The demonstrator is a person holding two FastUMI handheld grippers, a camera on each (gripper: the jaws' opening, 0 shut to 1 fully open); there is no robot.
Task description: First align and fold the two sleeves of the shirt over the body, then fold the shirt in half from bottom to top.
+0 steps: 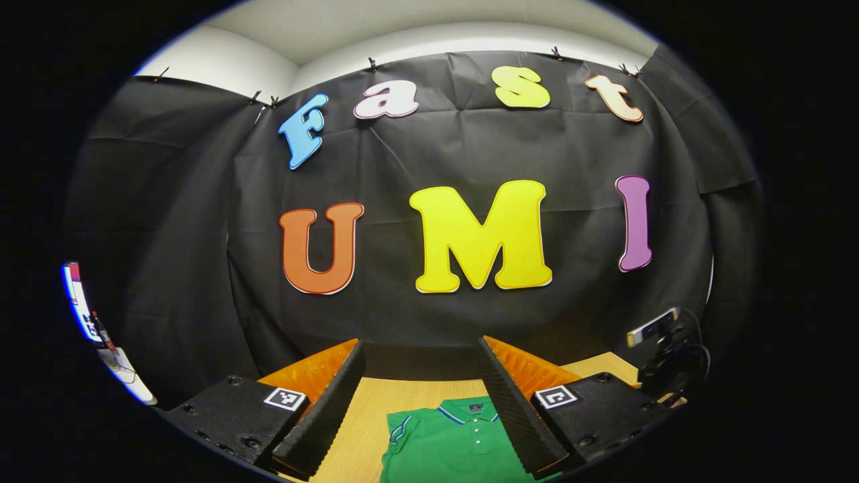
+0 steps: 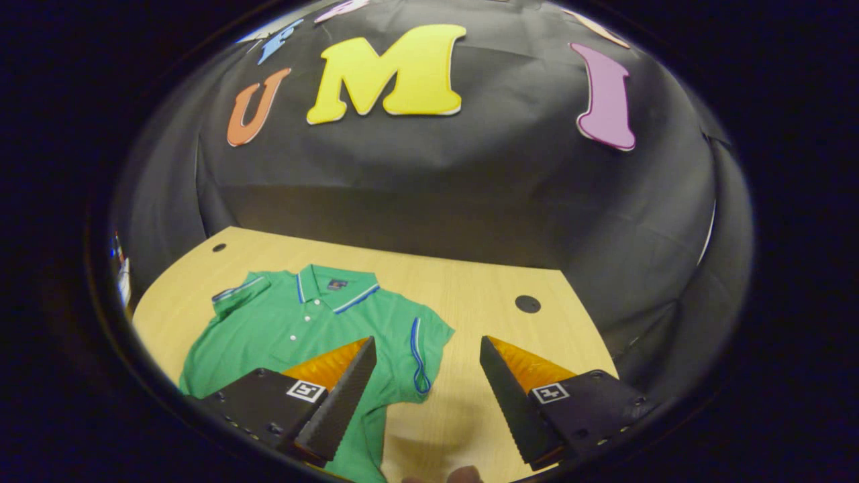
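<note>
A green polo shirt (image 2: 295, 329) with a blue-trimmed collar lies flat, face up, on the wooden table (image 2: 470, 295), collar toward the back wall. One short sleeve (image 2: 423, 355) sticks out to the right; the other sleeve (image 2: 238, 295) lies folded in near the collar. My right gripper (image 2: 426, 382) hovers open above the right sleeve and the bare table beside it, holding nothing. In the left gripper view my left gripper (image 1: 423, 396) is open above the shirt's collar (image 1: 470, 410) and chest (image 1: 449, 446), with nothing between its fingers.
Two dark round holes (image 2: 527, 304) (image 2: 219, 247) mark the tabletop near its back corners. A device on a black stand with cables (image 1: 664, 355) sits at the table's right edge. The black cloth wall closes off the back.
</note>
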